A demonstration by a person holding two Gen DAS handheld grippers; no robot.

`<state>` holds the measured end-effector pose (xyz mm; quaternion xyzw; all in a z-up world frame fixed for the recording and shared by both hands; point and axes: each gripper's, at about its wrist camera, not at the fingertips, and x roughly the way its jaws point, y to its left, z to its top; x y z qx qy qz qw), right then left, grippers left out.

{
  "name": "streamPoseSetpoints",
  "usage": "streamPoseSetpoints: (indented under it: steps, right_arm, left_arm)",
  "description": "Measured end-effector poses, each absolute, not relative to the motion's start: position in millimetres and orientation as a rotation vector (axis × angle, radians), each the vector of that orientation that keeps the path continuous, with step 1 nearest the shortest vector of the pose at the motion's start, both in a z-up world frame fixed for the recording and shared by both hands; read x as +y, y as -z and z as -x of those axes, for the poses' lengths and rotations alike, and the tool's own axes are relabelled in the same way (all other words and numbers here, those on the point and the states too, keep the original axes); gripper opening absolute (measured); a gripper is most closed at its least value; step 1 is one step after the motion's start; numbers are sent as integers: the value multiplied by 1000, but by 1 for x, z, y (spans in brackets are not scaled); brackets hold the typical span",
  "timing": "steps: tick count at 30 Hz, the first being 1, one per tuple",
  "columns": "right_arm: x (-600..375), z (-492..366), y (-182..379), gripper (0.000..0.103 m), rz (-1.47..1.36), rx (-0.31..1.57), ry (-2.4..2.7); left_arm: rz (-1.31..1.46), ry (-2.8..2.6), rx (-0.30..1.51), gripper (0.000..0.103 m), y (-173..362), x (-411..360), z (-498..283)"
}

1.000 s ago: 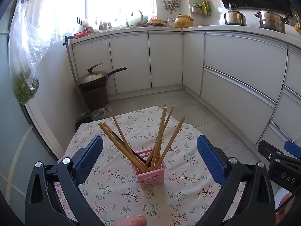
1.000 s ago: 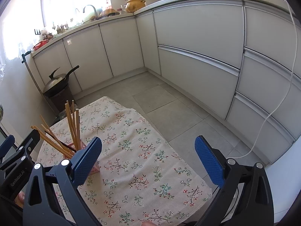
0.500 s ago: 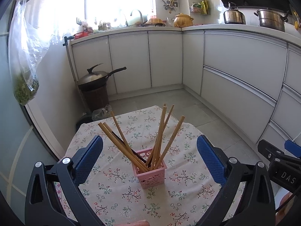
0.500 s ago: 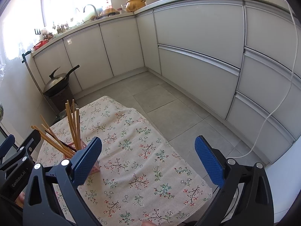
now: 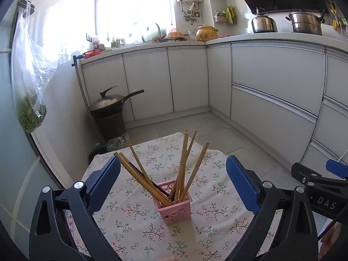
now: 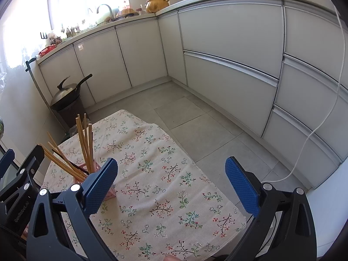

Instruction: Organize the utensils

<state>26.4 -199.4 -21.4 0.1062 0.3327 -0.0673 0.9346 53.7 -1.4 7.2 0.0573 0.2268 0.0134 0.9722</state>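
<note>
My left gripper is spread wide and holds nothing; its blue pads stand on either side of the basket in the left wrist view, above the tabletop and not touching anything. My right gripper is likewise wide and empty, hanging over the near right part of the tabletop, with bare cloth between its pads.

The basket is small, pink and perforated, and it stands upright on the floral cloth, toward the near left corner of the tabletop as the right wrist view shows it. In that view my right gripper's left pad covers part of it. The chopsticks stand in the basket, fanned out: several lean left, several rise nearly straight or lean right. One dark stick lies among the left-leaning ones.

Beyond the far left corner of the tabletop a wok with a lid sits on a dark stand on the floor. White cabinets run along the walls behind, with a kettle and a pot on top. A bag of greens hangs at the left.
</note>
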Motion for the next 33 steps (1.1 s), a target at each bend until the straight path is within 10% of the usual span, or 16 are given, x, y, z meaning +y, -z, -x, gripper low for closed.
streamPoseSetpoints:
  steps: [33]
  right_arm:
    - [-203,-27,20,96,-224,671,137]
  left_arm:
    - [-84,-21,500,96,-4,-1,-56]
